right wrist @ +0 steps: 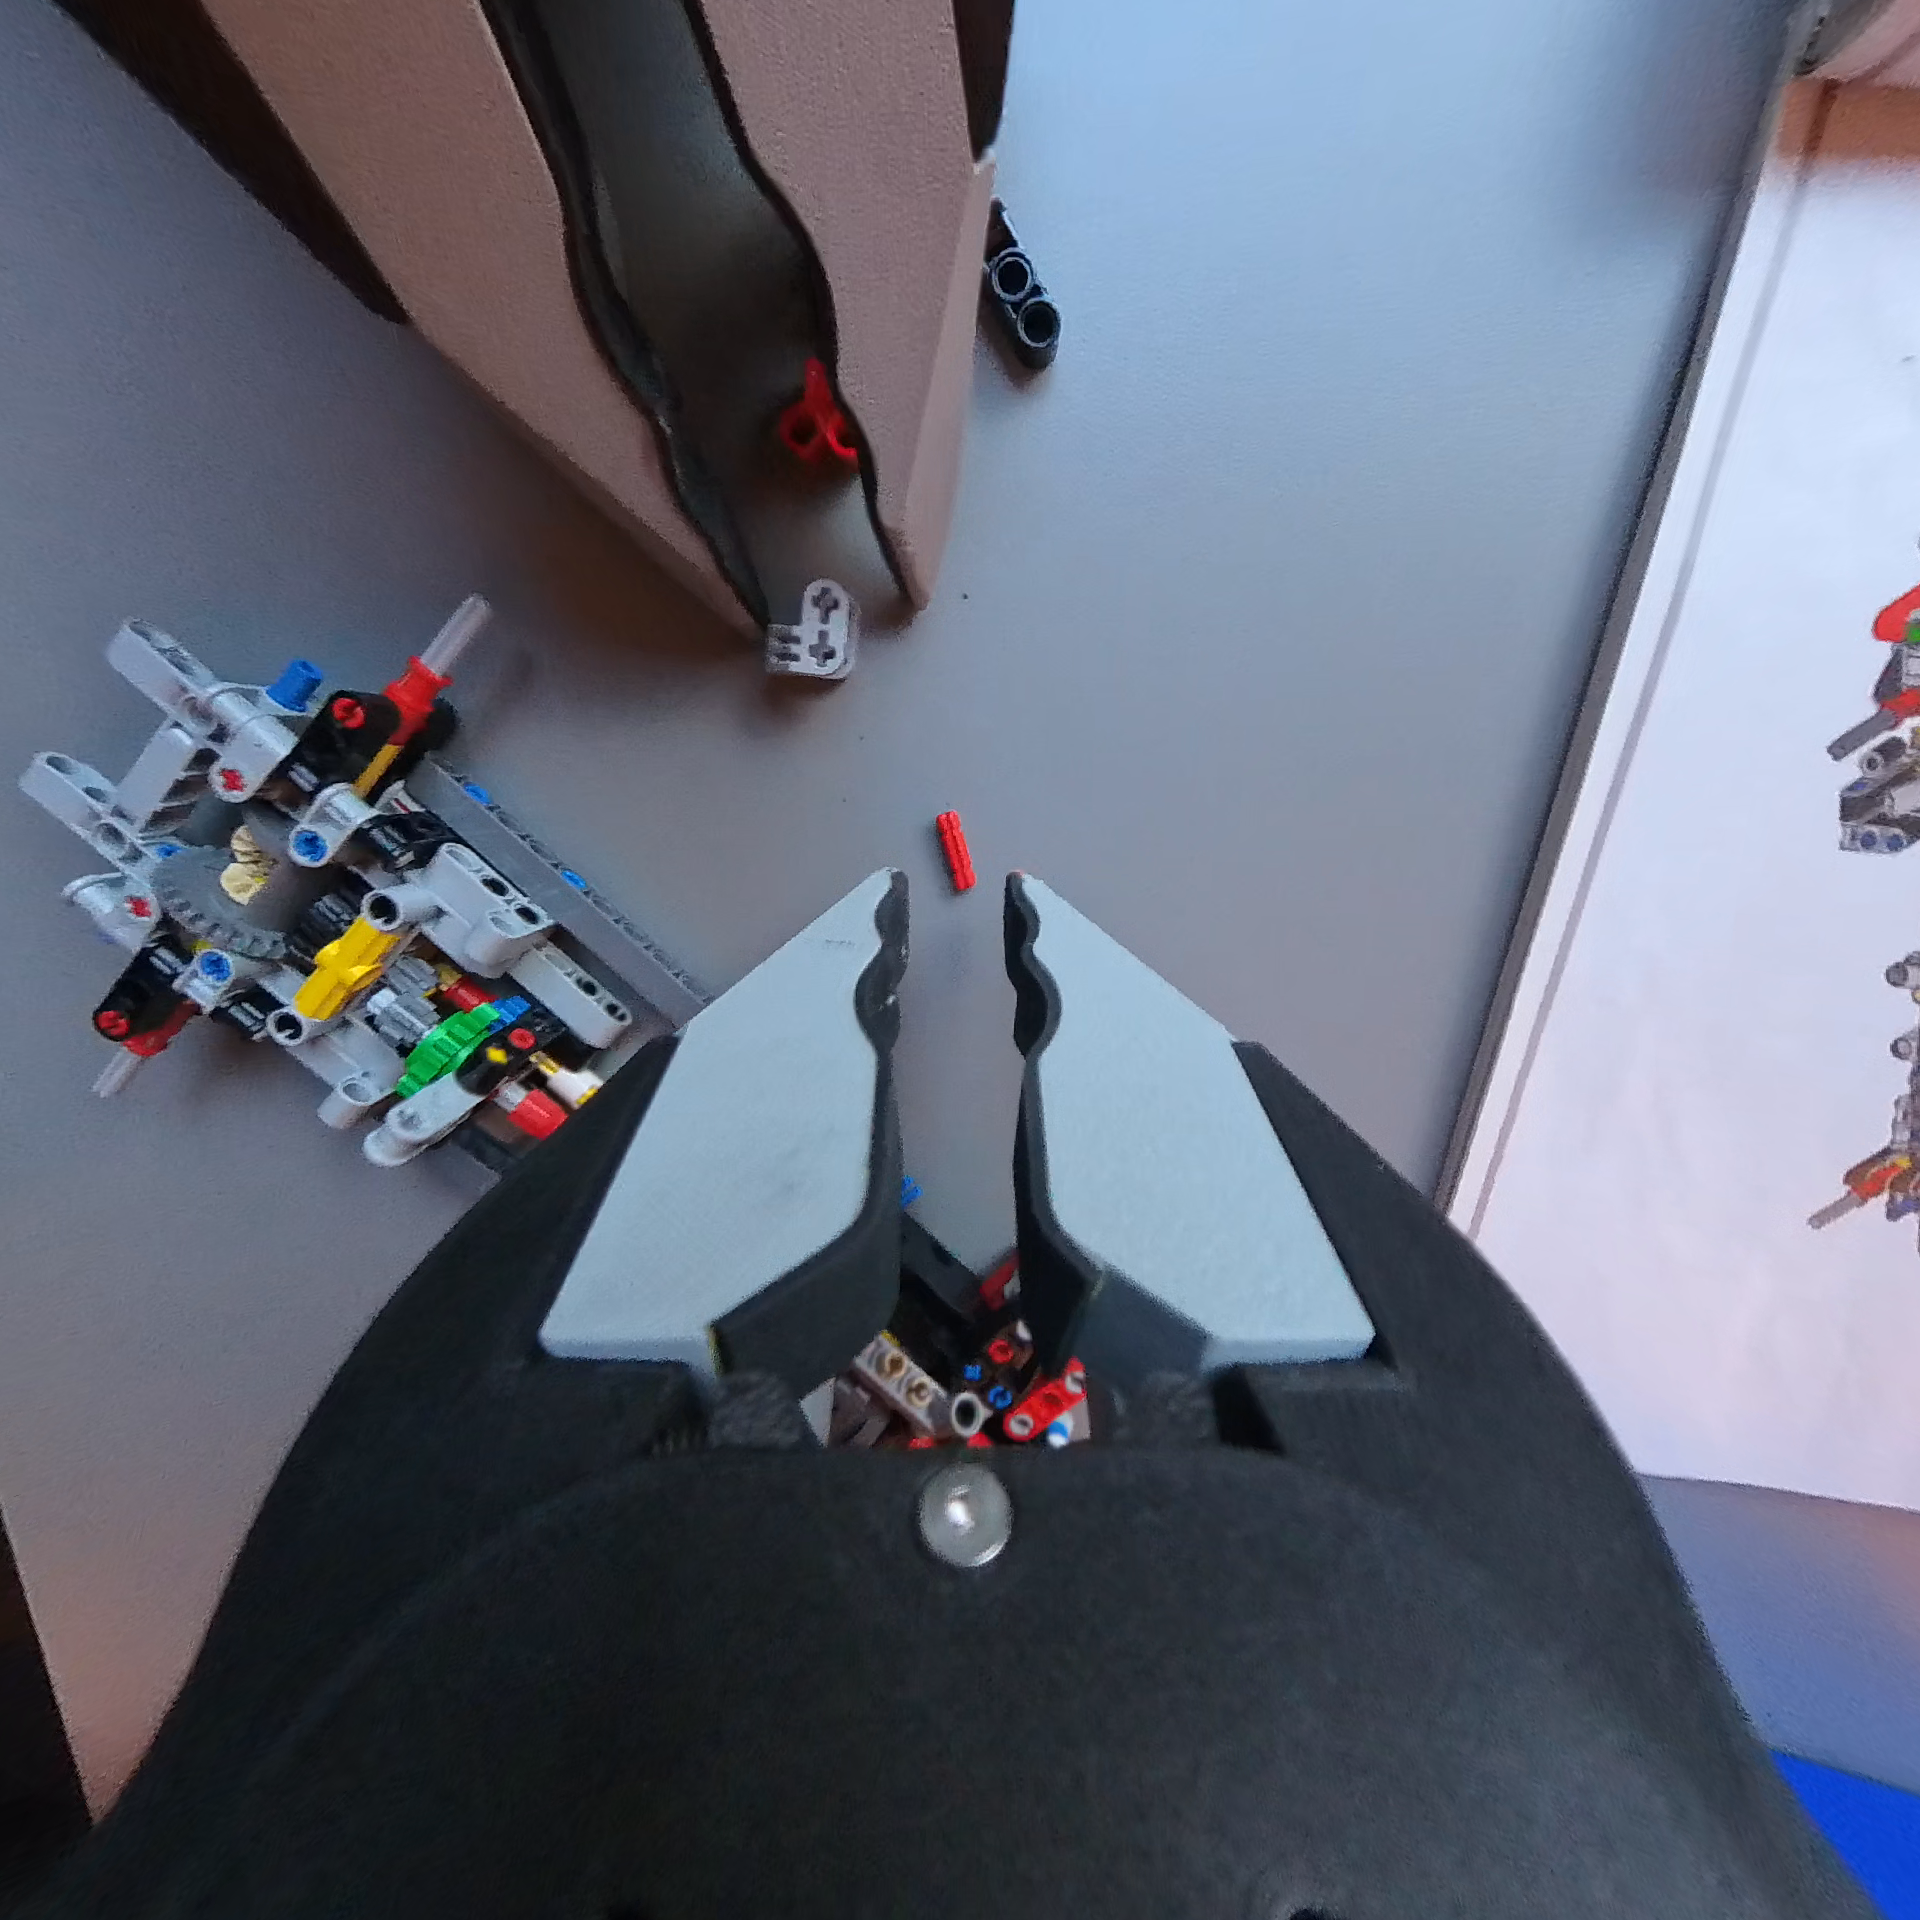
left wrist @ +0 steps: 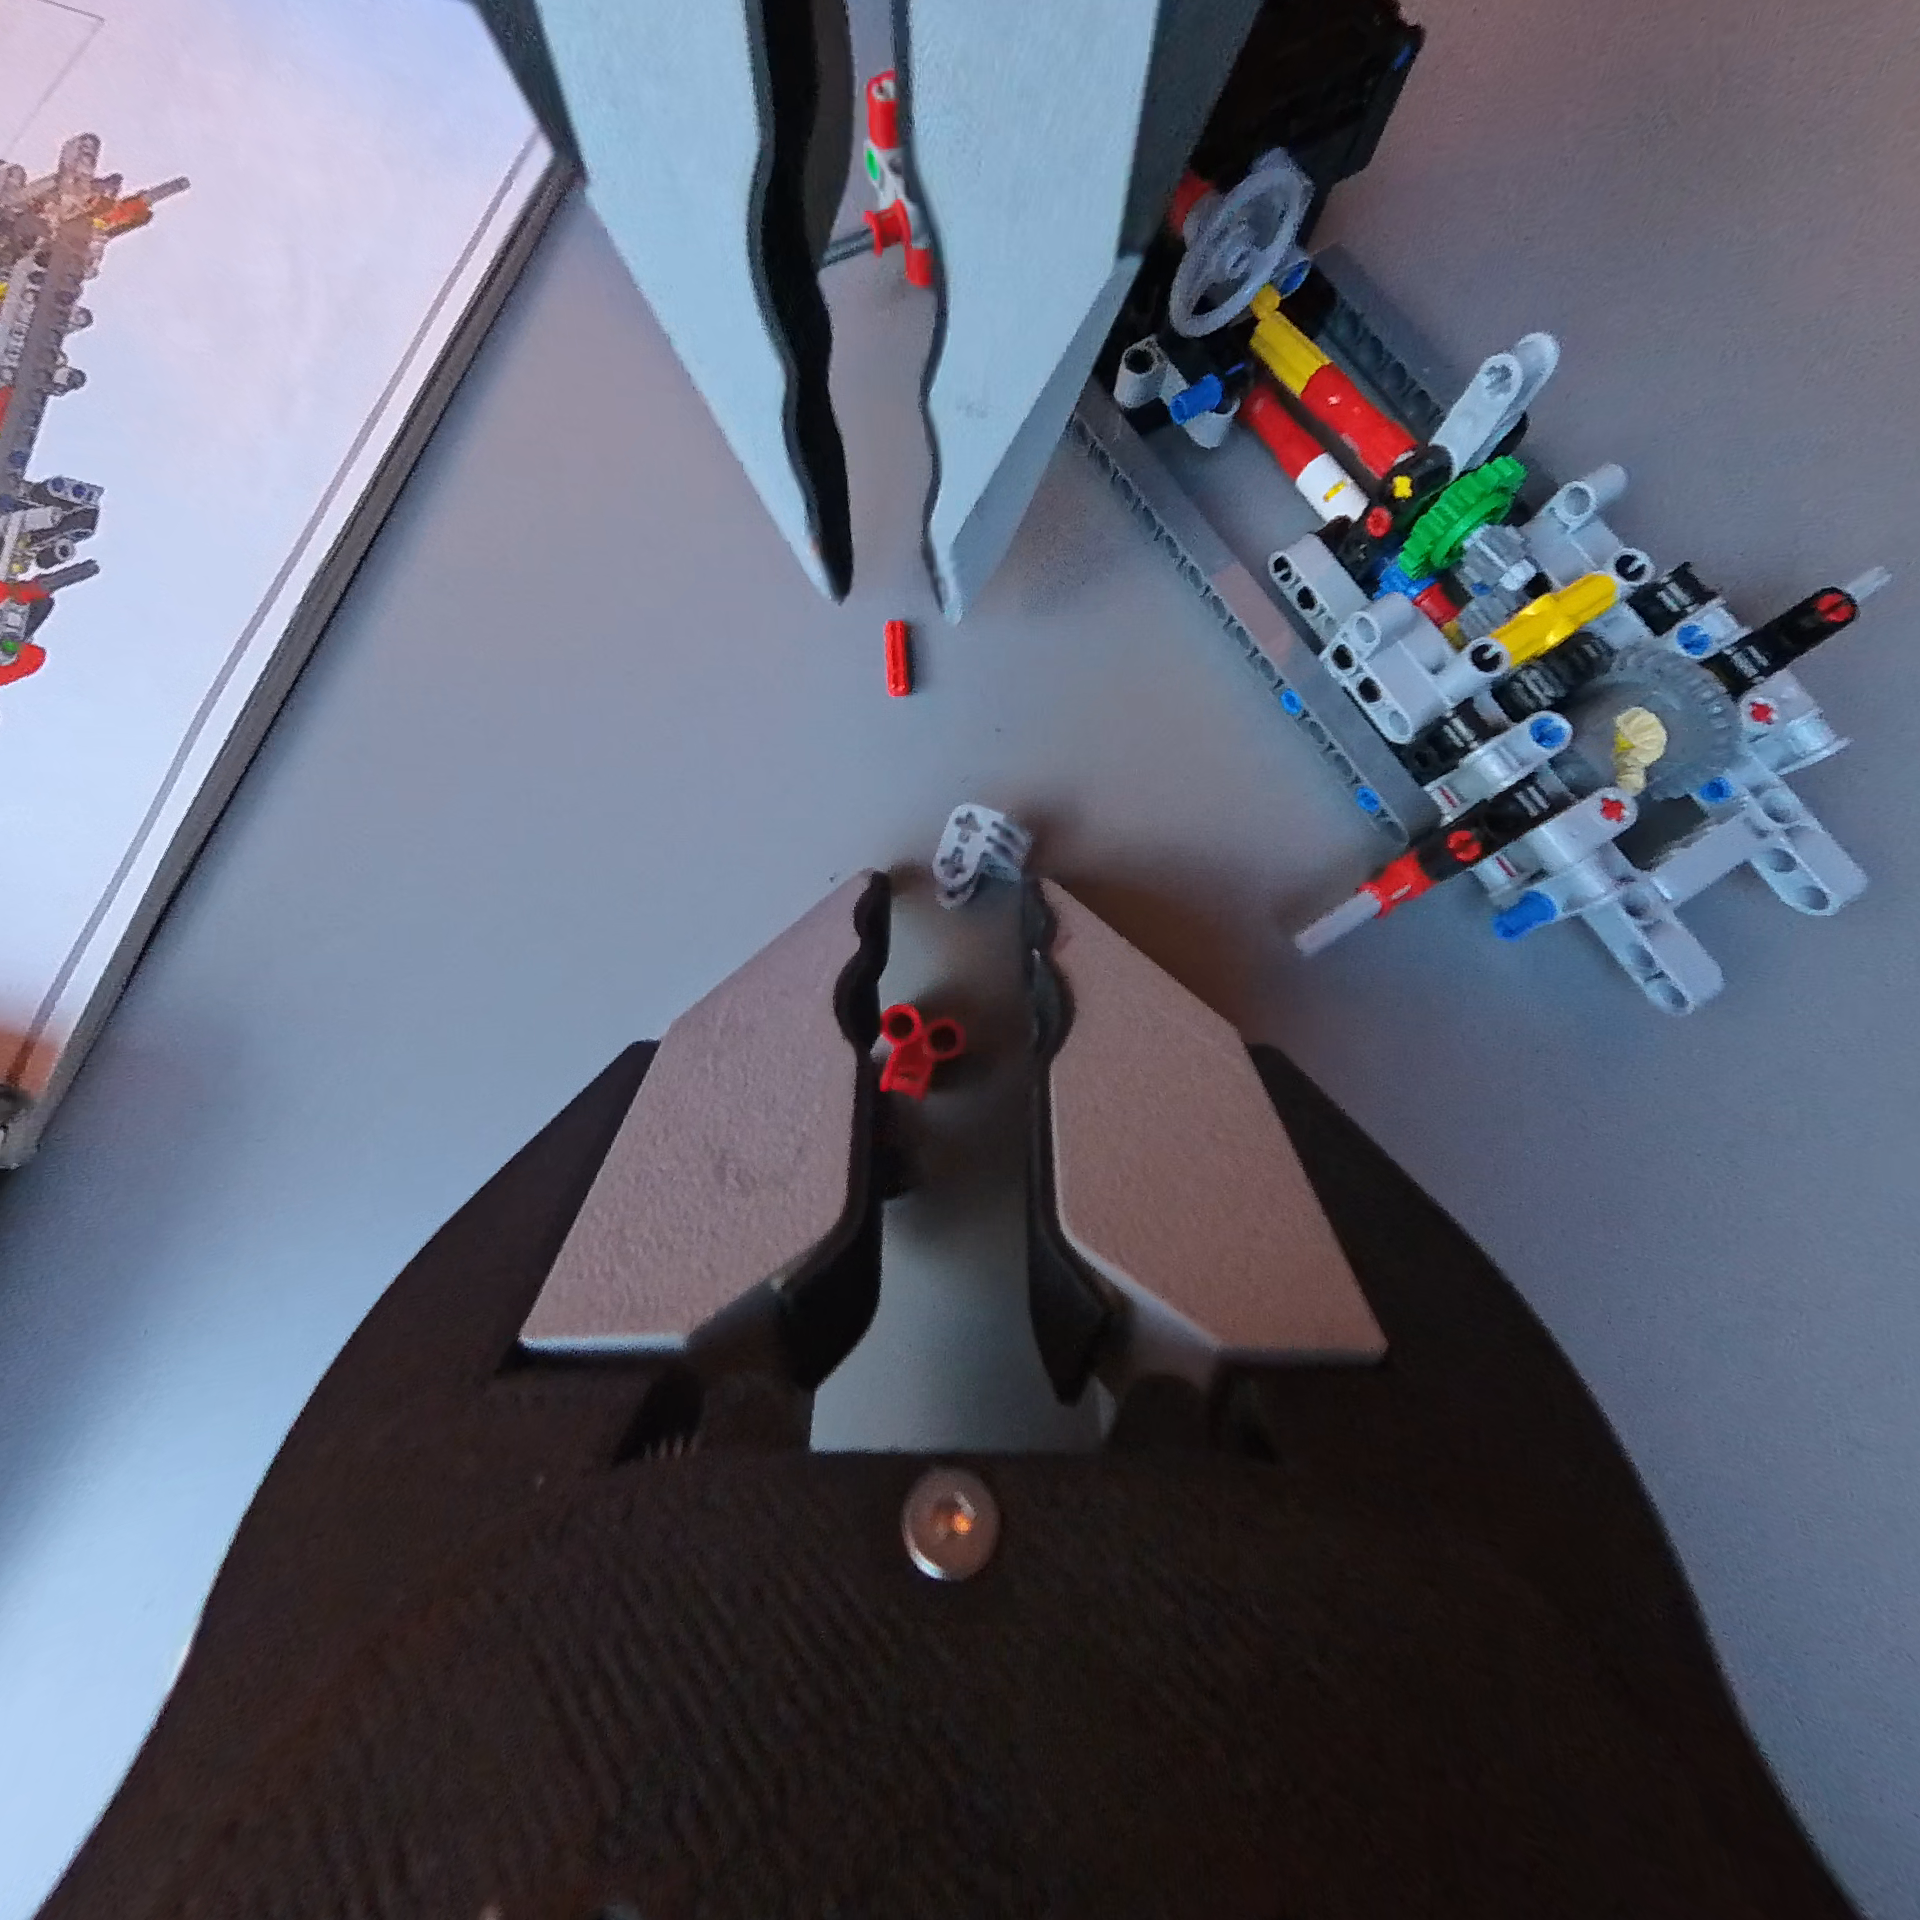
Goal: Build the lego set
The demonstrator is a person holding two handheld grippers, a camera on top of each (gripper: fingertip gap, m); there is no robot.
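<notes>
My left gripper point(left wrist: 958, 885), with tan fingers, is open low over the grey table point(left wrist: 623, 831). A small red connector point(left wrist: 916, 1047) sits between its fingers, close against the left pad and apart from the right pad. It also shows in the right wrist view point(right wrist: 818, 421). A small grey connector point(left wrist: 977, 854) lies at the left gripper's right fingertip, also in the right wrist view point(right wrist: 816, 629). My right gripper point(right wrist: 953, 883), with grey-blue fingers, is open and empty. A short red axle point(right wrist: 956, 852) lies on the table just ahead of its tips, also in the left wrist view point(left wrist: 899, 657).
A grey brick assembly with gears and a green and a yellow part point(left wrist: 1507, 644) lies beside both grippers, also in the right wrist view point(right wrist: 332, 935). An open instruction booklet point(left wrist: 208, 416) lies on the other side. A black connector point(right wrist: 1023, 301) lies past the left gripper. Loose parts point(right wrist: 966, 1382) show under the right gripper. There is about 6 centimetres between the tips of the two grippers.
</notes>
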